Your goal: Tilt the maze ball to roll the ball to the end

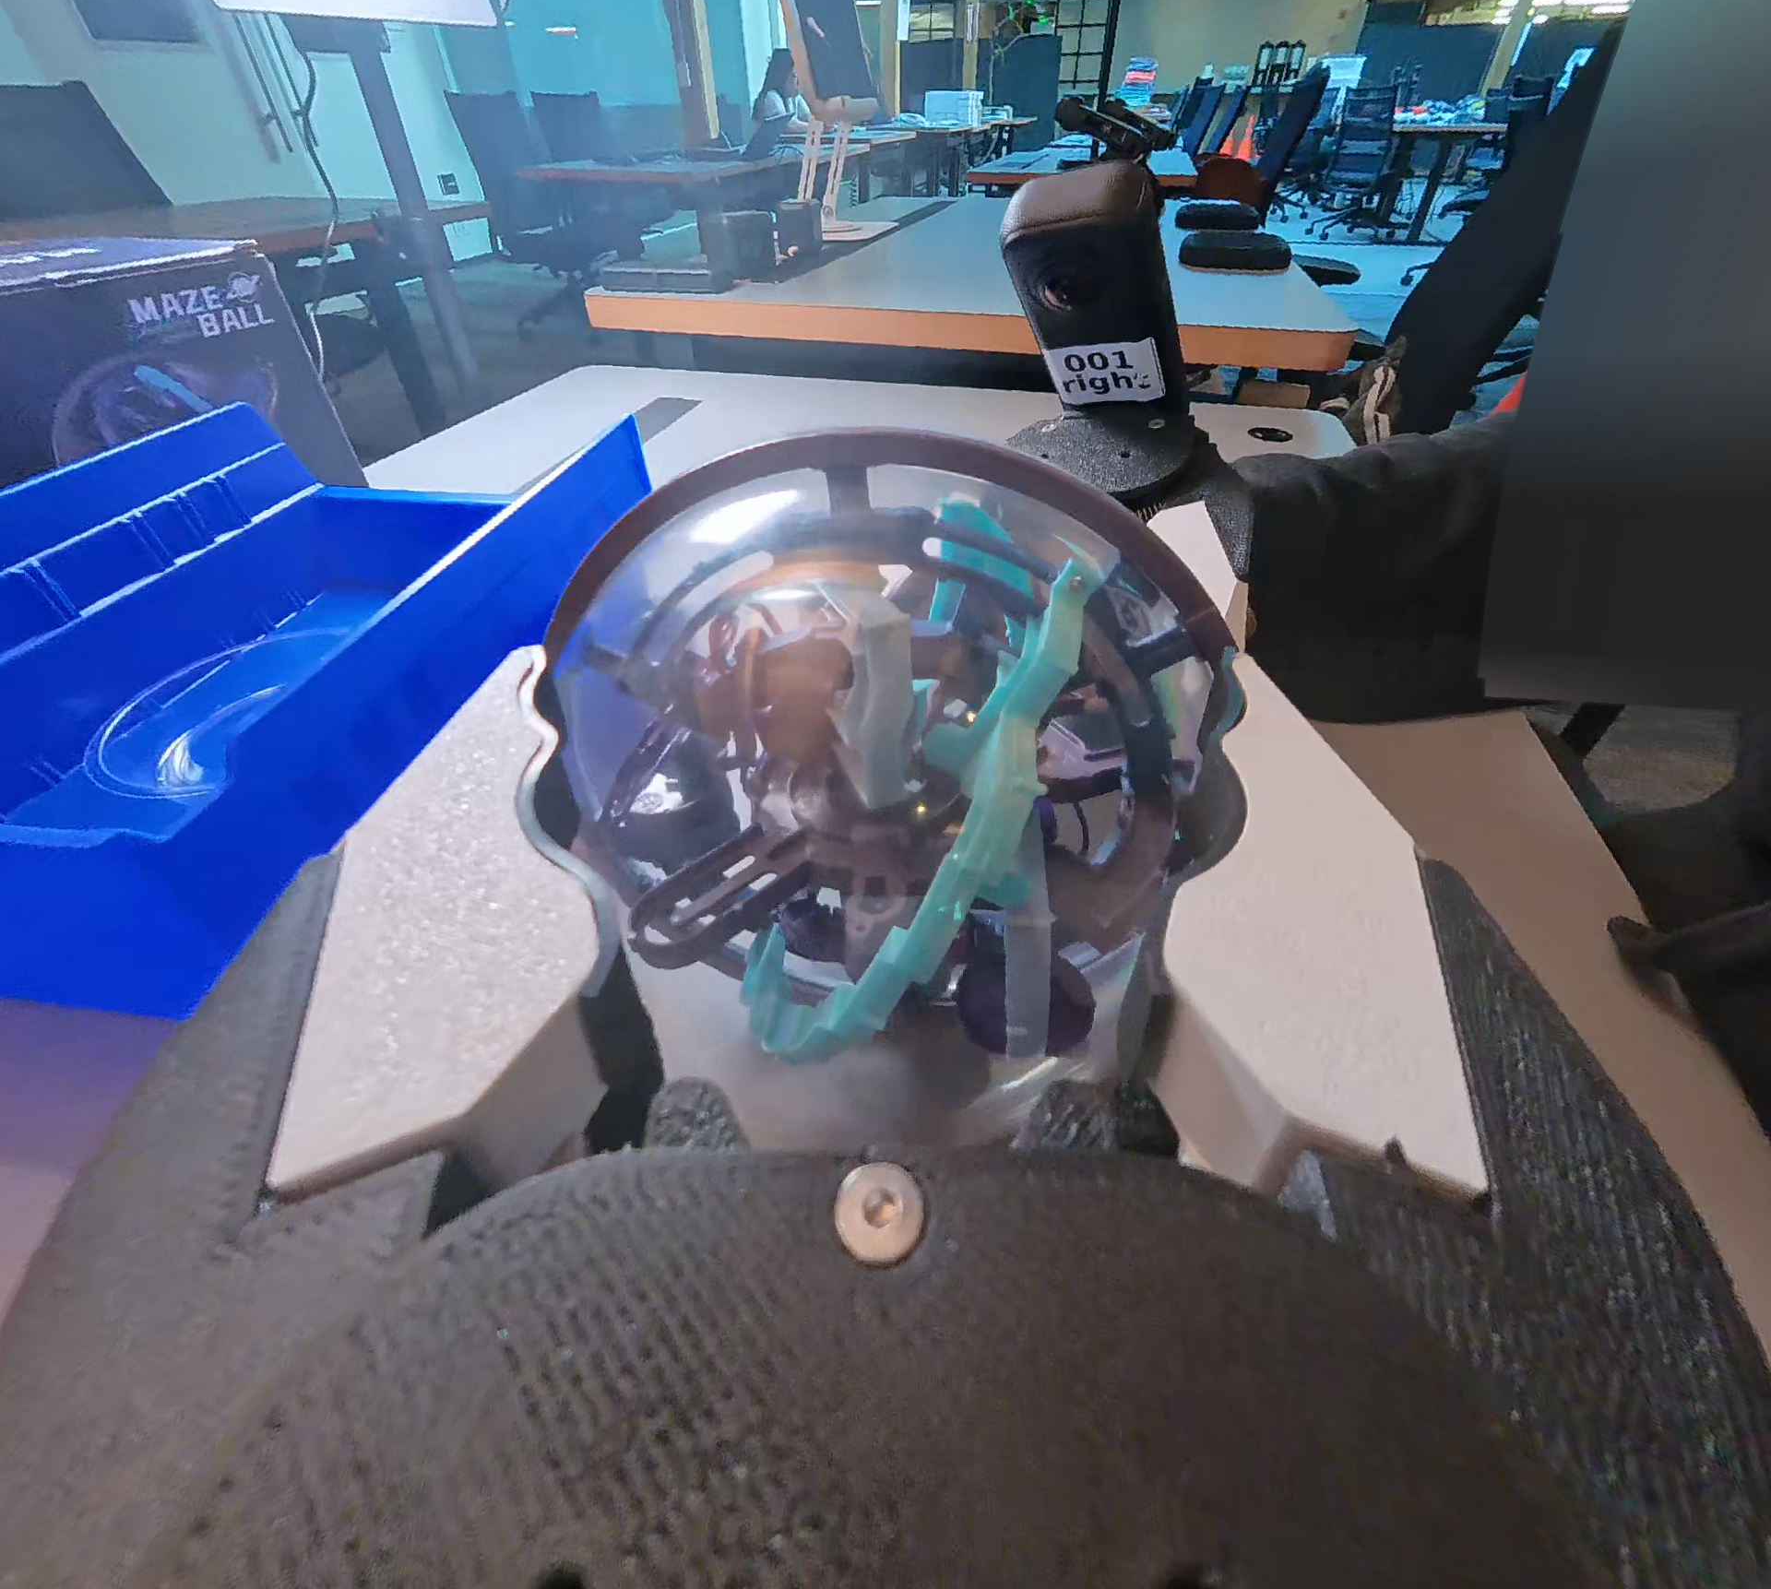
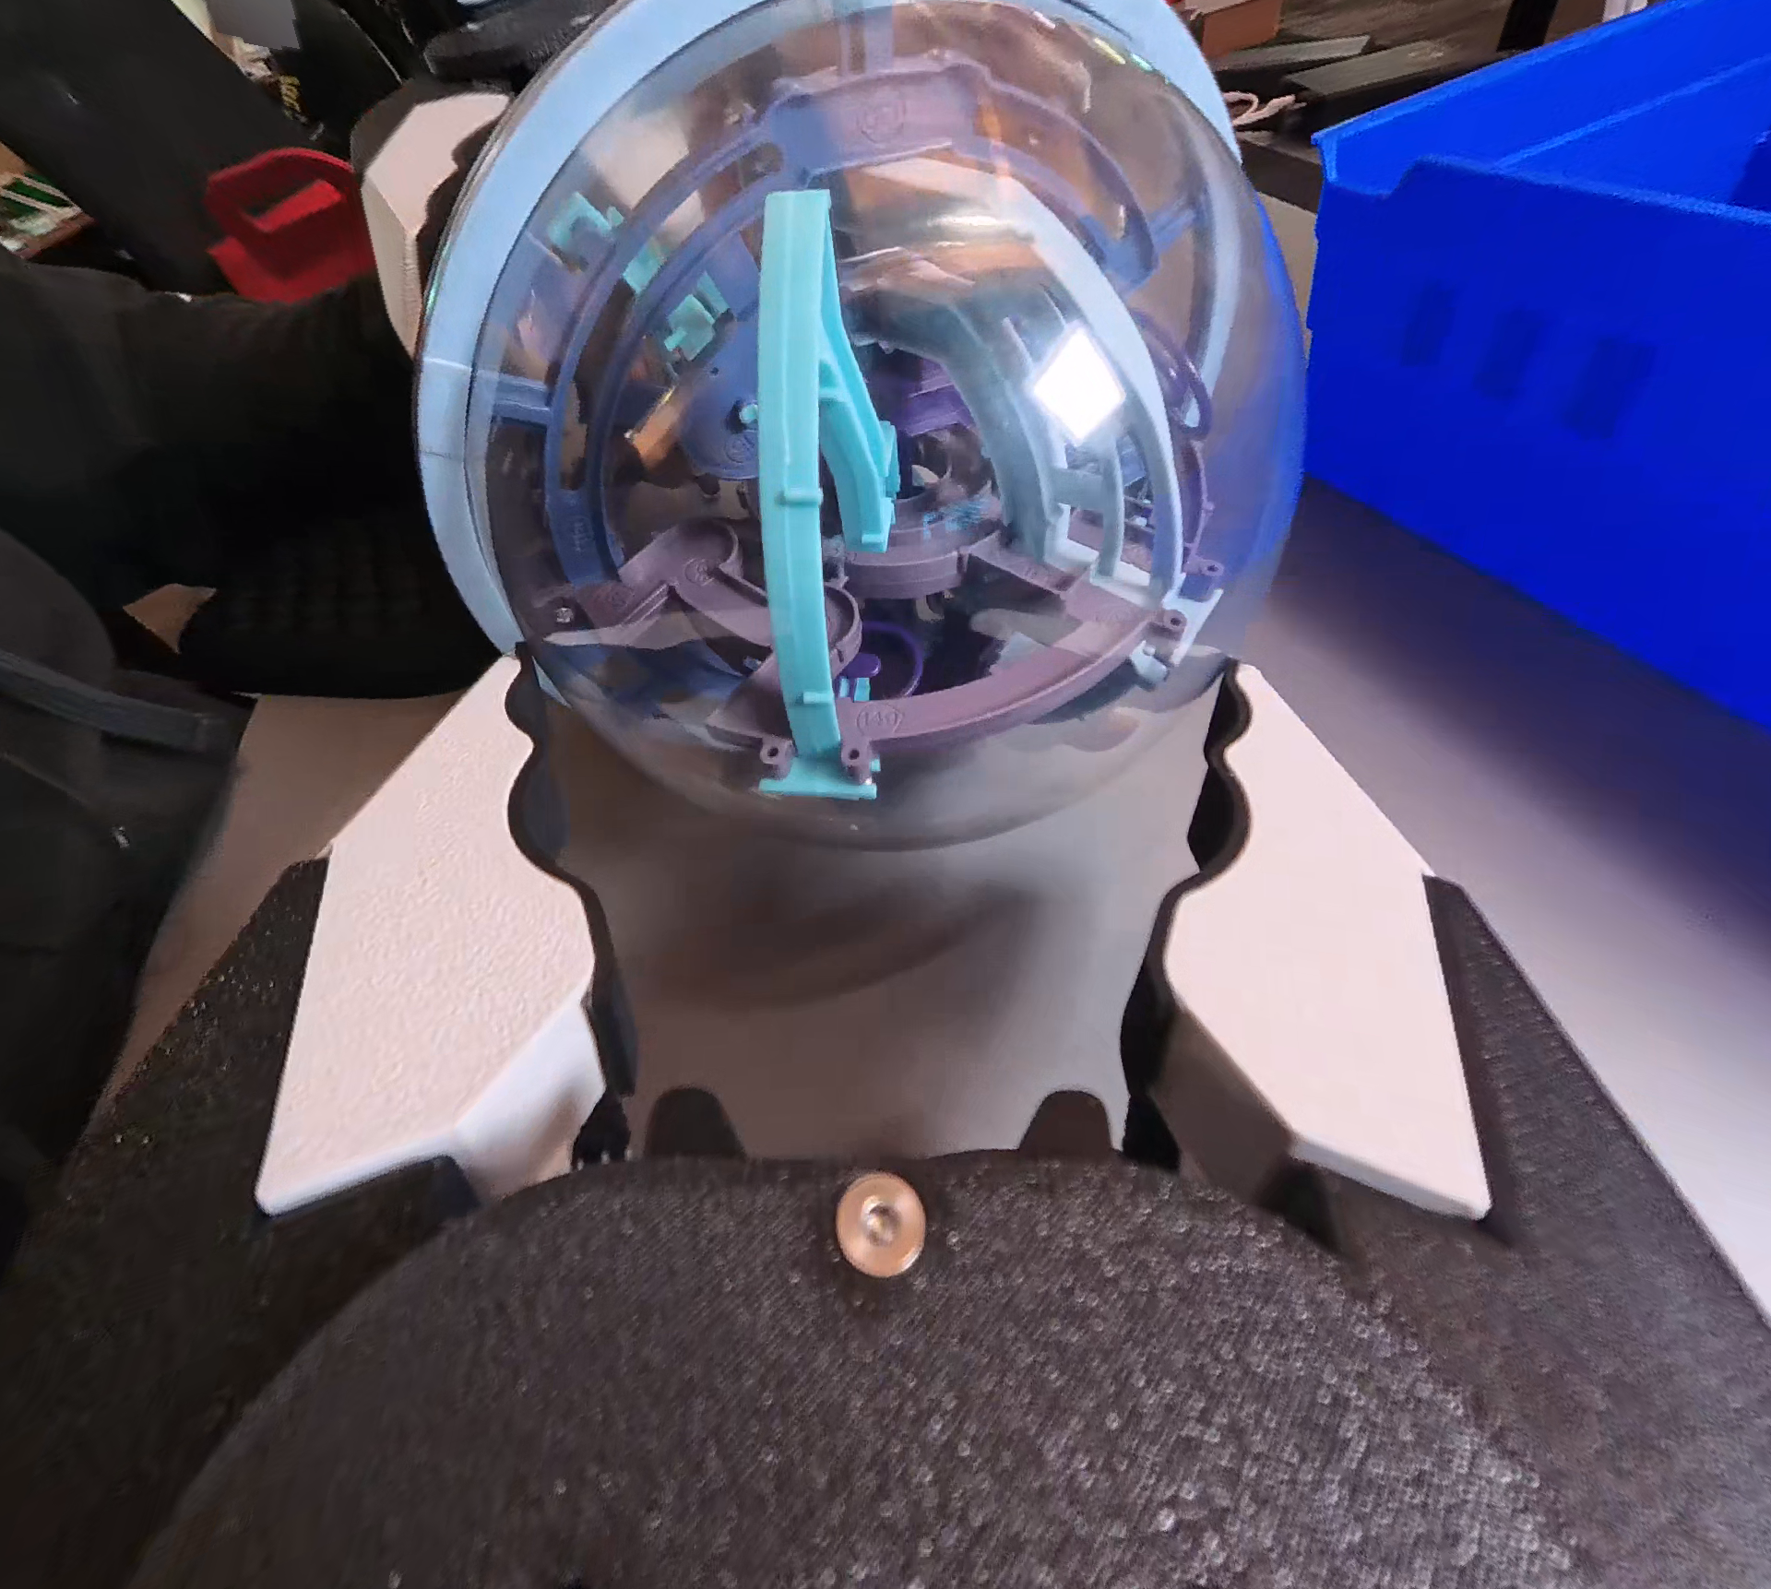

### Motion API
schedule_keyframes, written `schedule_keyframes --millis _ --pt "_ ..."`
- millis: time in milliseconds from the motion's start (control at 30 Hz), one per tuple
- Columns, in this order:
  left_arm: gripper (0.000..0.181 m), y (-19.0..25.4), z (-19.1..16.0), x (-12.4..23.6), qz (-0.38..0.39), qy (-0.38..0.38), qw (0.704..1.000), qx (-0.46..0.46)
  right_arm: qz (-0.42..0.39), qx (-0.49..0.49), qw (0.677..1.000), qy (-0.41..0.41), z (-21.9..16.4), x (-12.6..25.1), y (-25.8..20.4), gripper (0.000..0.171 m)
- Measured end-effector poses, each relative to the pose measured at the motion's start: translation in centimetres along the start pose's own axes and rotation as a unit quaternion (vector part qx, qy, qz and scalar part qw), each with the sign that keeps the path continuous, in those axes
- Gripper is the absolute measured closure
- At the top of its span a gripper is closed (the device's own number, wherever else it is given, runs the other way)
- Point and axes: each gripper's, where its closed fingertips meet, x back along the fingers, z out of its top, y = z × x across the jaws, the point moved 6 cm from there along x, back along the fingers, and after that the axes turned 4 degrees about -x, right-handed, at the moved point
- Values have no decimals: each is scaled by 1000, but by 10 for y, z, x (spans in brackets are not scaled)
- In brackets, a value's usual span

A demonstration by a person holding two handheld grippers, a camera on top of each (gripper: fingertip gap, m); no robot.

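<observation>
The maze ball (image 1: 882,776) is a clear sphere with teal, purple and brown tracks inside and a pale blue band round it. My left gripper (image 1: 886,671) holds it deep between its white fingers (image 1: 431,872), lifted above the table. My right gripper (image 2: 877,681) grips the opposite side (image 2: 862,393) at its fingertips (image 2: 1275,776). The right gripper's camera body (image 1: 1092,278) shows behind the ball in the left wrist view, and the left gripper's white finger (image 2: 402,202) shows behind it in the right wrist view. I cannot make out the small rolling ball inside.
A blue bin (image 1: 240,681) with a clear stand (image 1: 182,738) in it sits left of the ball, on the right in the right wrist view (image 2: 1581,345). The maze ball's box (image 1: 144,355) stands behind it. Black sleeves (image 1: 1390,566) (image 2: 192,393) hold the grippers. A white table (image 1: 767,403) lies below.
</observation>
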Motion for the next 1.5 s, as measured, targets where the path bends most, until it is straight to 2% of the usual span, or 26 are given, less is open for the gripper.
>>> schedule_keyframes --millis 400,1500 --pt "56 -7 -5 11 -20 43 998 50 -15 6 1000 8 7 5 -6 44" --pt "59 4 -10 22 -28 55 998 4 -24 58 997 38 17 10 -16 45"
